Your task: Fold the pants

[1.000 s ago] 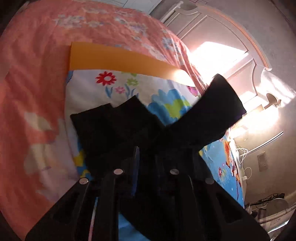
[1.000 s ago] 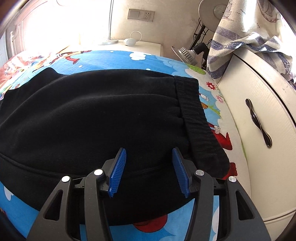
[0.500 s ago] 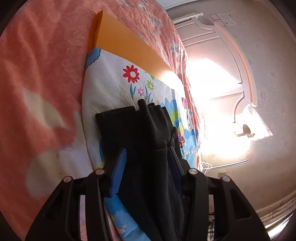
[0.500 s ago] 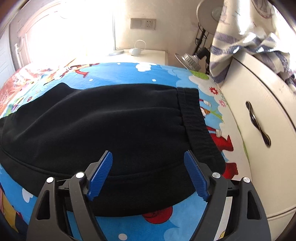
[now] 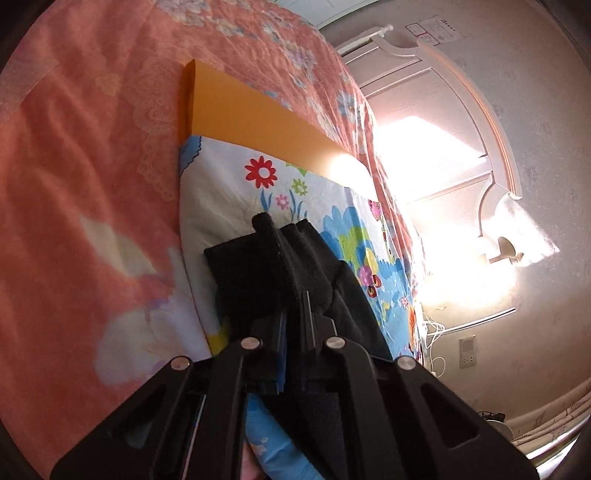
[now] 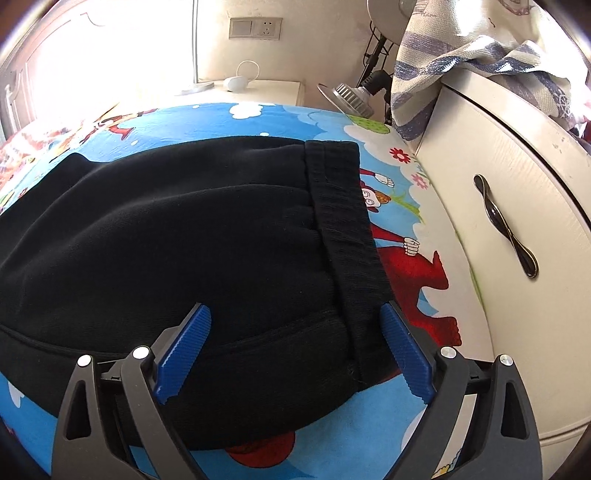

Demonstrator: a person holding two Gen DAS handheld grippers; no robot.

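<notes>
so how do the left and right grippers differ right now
The left gripper is shut on the leg end of the black pants, its blue pads almost hidden by cloth; the right gripper is open wide, blue pads bare, and grips nothing. The left one looks along the pant legs toward the pink bedspread; the right one sits at the waistband corner. Both are black two-finger grippers with blue pads.

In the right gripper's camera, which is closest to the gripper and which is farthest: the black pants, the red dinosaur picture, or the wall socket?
From the right gripper:
1. Black pants, between its open fingers.
2. Red dinosaur picture, just right of the waistband.
3. Wall socket, on the far wall.
</notes>
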